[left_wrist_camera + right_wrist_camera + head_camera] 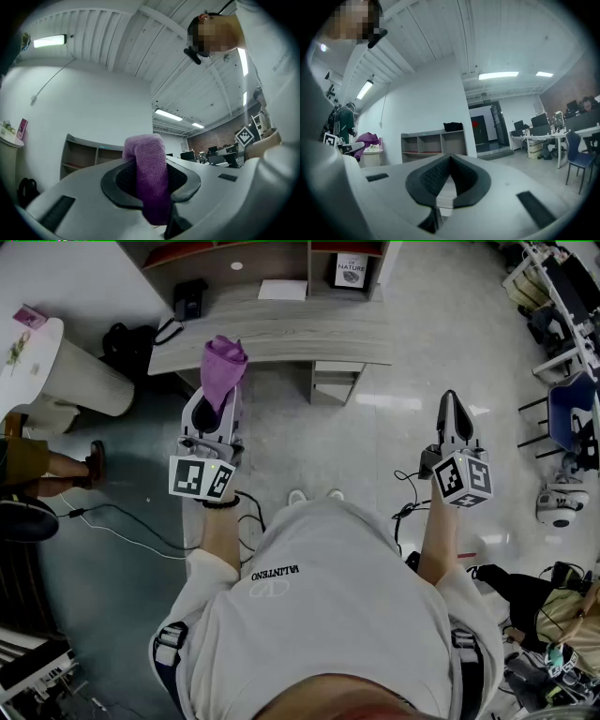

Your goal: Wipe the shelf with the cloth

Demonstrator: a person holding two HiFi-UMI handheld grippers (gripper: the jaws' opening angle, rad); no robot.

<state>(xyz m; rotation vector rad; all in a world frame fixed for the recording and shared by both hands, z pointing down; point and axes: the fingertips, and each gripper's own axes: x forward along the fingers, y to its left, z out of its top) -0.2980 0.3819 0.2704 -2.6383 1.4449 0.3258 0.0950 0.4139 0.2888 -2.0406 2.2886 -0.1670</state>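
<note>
Both bare forearms are stretched forward, side by side, left forearm (216,535) and right forearm (437,538). The grey-and-white left gripper (218,401) points away from the body, and its jaws are clamped on a bunched purple terry cloth (149,180) that sticks out past the tips. The matching right gripper (453,401) also points forward. Its black pads (436,176) meet at the tips with nothing between them.

"VALENTINO" read in dark capitals across the back of the person's pale shirt (319,615) at six o'clock. On the shelf (281,329), at twelve o'clock, a framed sign (352,270) read "NATURE".
</note>
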